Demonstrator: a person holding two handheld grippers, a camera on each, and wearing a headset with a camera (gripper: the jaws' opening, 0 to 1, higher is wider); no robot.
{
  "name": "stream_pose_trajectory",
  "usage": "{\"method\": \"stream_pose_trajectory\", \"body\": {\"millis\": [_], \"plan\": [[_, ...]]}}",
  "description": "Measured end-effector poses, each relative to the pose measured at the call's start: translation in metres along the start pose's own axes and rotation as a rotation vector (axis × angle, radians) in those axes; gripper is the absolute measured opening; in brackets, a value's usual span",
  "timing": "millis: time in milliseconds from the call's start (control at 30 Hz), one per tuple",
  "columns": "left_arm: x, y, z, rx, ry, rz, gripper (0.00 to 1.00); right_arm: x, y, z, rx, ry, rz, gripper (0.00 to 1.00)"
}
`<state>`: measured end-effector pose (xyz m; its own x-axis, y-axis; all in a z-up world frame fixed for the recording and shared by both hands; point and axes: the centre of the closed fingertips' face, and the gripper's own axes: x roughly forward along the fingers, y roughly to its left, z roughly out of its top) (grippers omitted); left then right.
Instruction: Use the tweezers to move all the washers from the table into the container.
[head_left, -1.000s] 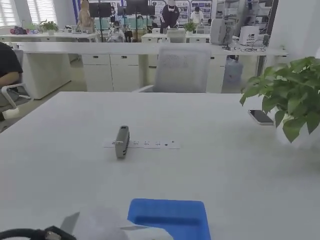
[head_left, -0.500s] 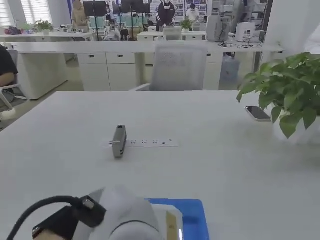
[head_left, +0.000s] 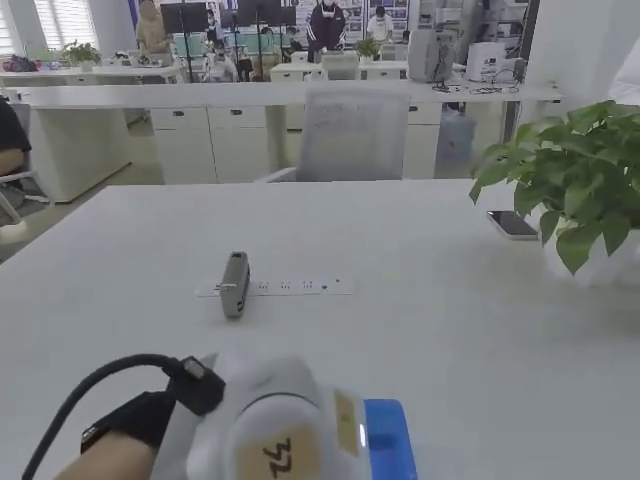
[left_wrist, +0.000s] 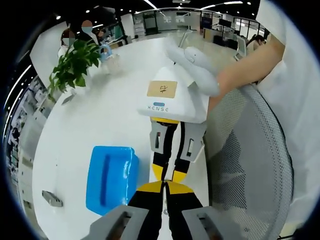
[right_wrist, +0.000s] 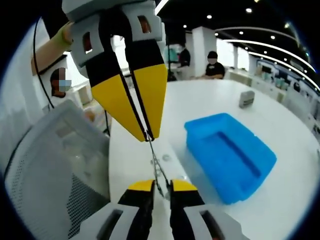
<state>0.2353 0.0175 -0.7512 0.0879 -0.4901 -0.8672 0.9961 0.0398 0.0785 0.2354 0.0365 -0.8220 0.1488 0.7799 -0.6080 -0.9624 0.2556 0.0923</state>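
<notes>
1. Metal washers (right_wrist: 166, 158) lie loose on the white table (right_wrist: 127, 160), just ahead of the right gripper's (right_wrist: 157, 188) jaws, on the side towards the container; none is lifted yet, so I judge the task barely begun.
2. Thin tweezers (right_wrist: 152, 155) run straight out from between the right jaws to the tips of the left gripper (right_wrist: 147, 135), which faces them head-on; both pairs of jaws appear pinched closed on the tool, one at each end; my reading is that it is being passed across or re-seated, so that one gripper can squeeze it squarely.
3. Blue container (right_wrist: 230, 155) sits open-topped, ahead of the right jaws and off to one side, near the washers; that placing keeps each carry short.
4. From the left gripper view, the container (left_wrist: 112, 177) lies just beside the left jaws, and the right gripper stands directly ahead, tip to tip.
5. Farther out, a grey adapter (head_left: 235, 285) and a potted plant (head_left: 570, 190) stand well beyond the jaws, clear of the work.
</notes>
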Motion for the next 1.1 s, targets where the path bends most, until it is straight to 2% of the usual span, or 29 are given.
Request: {"method": "stream_pose_trajectory", "body": {"millis": [233, 333, 400, 433, 500, 533, 567, 633, 767, 800, 867, 900, 967, 1033, 1100], "plan": [[0.003, 0.000, 0.002, -0.003, 0.001, -0.024, 0.00, -0.011, 0.004, 0.021, 0.002, -0.048, 0.014, 0.09], [0.007, 0.001, 0.002, -0.012, -0.006, -0.033, 0.00, -0.009, 0.001, 0.018, -0.033, -0.015, 0.014, 0.04], [0.012, 0.004, 0.004, -0.001, -0.052, -0.022, 0.00, -0.009, -0.002, 0.018, 0.013, -0.026, 0.019, 0.03], [0.015, 0.006, 0.005, -0.056, -0.094, -0.017, 0.00, -0.009, -0.003, 0.018, 0.041, -0.032, 0.027, 0.03], [0.017, 0.007, 0.002, -0.116, -0.124, -0.007, 0.03, -0.009, -0.006, 0.018, 0.041, -0.030, 0.024, 0.02], [0.016, 0.008, 0.002, -0.127, -0.146, 0.007, 0.06, -0.010, -0.007, 0.017, 0.047, -0.025, 0.018, 0.02], [0.012, 0.009, 0.005, -0.150, -0.190, 0.032, 0.10, -0.010, -0.007, 0.017, 0.047, -0.024, 0.013, 0.02], [0.006, 0.008, 0.007, -0.208, -0.252, 0.054, 0.19, -0.011, -0.008, 0.016, 0.060, -0.034, 0.003, 0.02], [-0.020, 0.012, 0.009, -0.395, -0.431, 0.148, 0.34, -0.013, -0.013, 0.015, 0.101, -0.051, -0.025, 0.01], [-0.027, 0.013, 0.007, -0.452, -0.481, 0.184, 0.39, -0.014, -0.013, 0.015, 0.104, -0.052, -0.027, 0.01], [-0.036, 0.014, 0.001, -0.537, -0.540, 0.232, 0.51, -0.017, -0.015, 0.017, 0.126, -0.071, -0.040, 0.01], [-0.043, 0.013, -0.004, -0.600, -0.580, 0.259, 0.56, -0.020, -0.015, 0.021, 0.145, -0.093, -0.042, 0.02], [-0.050, 0.011, -0.012, -0.661, -0.623, 0.301, 0.63, -0.023, -0.015, 0.025, 0.158, -0.111, -0.043, 0.02], [-0.059, 0.007, -0.021, -0.715, -0.668, 0.364, 0.67, -0.028, -0.016, 0.030, 0.166, -0.124, -0.048, 0.02], [-0.063, 0.004, -0.028, -0.740, -0.674, 0.411, 0.72, -0.031, -0.017, 0.034, 0.168, -0.123, -0.053, 0.02]]}}
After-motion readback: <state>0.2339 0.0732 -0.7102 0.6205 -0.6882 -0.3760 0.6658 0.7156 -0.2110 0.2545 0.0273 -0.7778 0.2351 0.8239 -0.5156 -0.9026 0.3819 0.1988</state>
